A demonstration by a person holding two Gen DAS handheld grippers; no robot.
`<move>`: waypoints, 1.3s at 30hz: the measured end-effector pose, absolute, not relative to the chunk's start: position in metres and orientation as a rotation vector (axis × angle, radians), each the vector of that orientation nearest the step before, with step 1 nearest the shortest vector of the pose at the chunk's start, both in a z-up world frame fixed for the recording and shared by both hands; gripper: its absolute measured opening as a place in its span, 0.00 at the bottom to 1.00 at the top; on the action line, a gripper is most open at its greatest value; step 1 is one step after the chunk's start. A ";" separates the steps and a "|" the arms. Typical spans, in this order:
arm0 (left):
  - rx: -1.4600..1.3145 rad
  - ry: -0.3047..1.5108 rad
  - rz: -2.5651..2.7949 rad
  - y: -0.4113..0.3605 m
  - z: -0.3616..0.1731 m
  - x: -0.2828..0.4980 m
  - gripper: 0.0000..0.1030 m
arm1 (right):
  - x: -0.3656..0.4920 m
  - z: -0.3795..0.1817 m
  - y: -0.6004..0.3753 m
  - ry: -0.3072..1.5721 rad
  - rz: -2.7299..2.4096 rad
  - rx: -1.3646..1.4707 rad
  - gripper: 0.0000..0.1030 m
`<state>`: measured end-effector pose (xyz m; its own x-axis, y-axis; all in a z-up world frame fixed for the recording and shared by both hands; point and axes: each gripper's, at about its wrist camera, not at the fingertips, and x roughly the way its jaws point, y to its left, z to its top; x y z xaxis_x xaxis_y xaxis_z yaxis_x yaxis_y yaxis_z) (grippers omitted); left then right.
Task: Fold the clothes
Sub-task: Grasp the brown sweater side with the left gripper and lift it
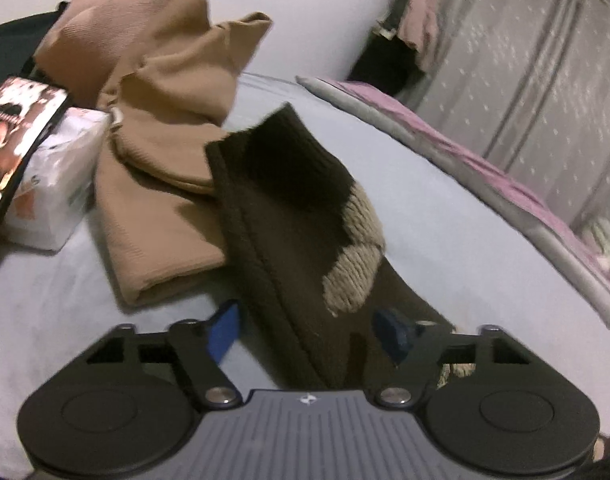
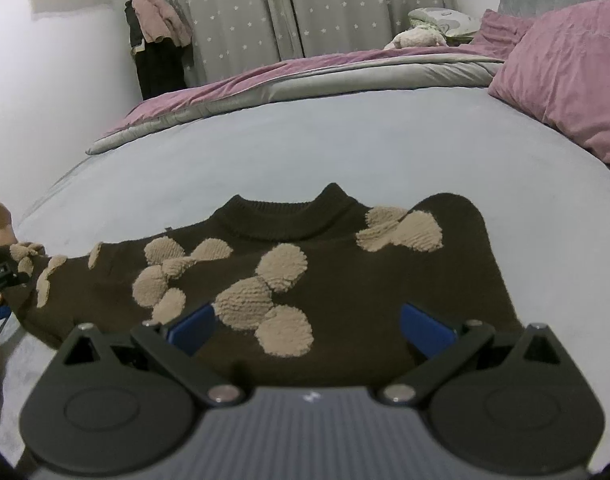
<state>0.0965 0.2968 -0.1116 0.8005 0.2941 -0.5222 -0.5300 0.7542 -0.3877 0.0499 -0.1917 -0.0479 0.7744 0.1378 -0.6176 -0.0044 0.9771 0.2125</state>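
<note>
Your left gripper (image 1: 309, 334) straddles the sweater (image 2: 305, 280) sleeve, right gripper (image 2: 307, 328) spread over the body; pinch the sleeve, fold inward

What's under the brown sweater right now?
The brown sweater lies on the pale blue sheet. Beside its sleeve, a folded tan garment sits on the sheet. Anything beneath the sweater's body is covered.

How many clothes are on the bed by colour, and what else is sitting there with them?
Brown sweater with beige dots: 1
Tan garment, bunched up, may be more than one piece: 1
White packet: 1
Printed box or book: 1
Pink pillow: 1
Total: 5
</note>
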 end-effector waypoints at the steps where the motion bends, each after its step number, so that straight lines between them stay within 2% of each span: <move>1: -0.557 0.447 0.472 0.298 -0.112 0.096 0.44 | 0.050 -0.048 -0.191 0.684 0.079 0.205 1.00; 3: -0.556 0.446 0.466 0.296 -0.112 0.095 0.35 | 0.051 -0.049 -0.190 0.686 0.080 0.205 1.00; 4: -0.556 0.445 0.463 0.296 -0.113 0.095 0.24 | 0.051 -0.049 -0.190 0.687 0.081 0.205 1.00; 5: -0.559 0.436 0.458 0.295 -0.112 0.094 0.18 | 0.051 -0.049 -0.189 0.688 0.081 0.205 1.00; 8: -0.568 0.404 0.440 0.295 -0.107 0.093 0.11 | 0.052 -0.050 -0.188 0.690 0.084 0.206 1.00; 26: -0.484 0.159 0.154 0.246 -0.030 0.077 0.09 | 0.049 -0.045 -0.188 0.669 0.101 0.218 1.00; 39: -0.515 0.121 -0.066 0.196 -0.008 0.076 0.08 | 0.046 -0.039 -0.191 0.654 0.115 0.266 1.00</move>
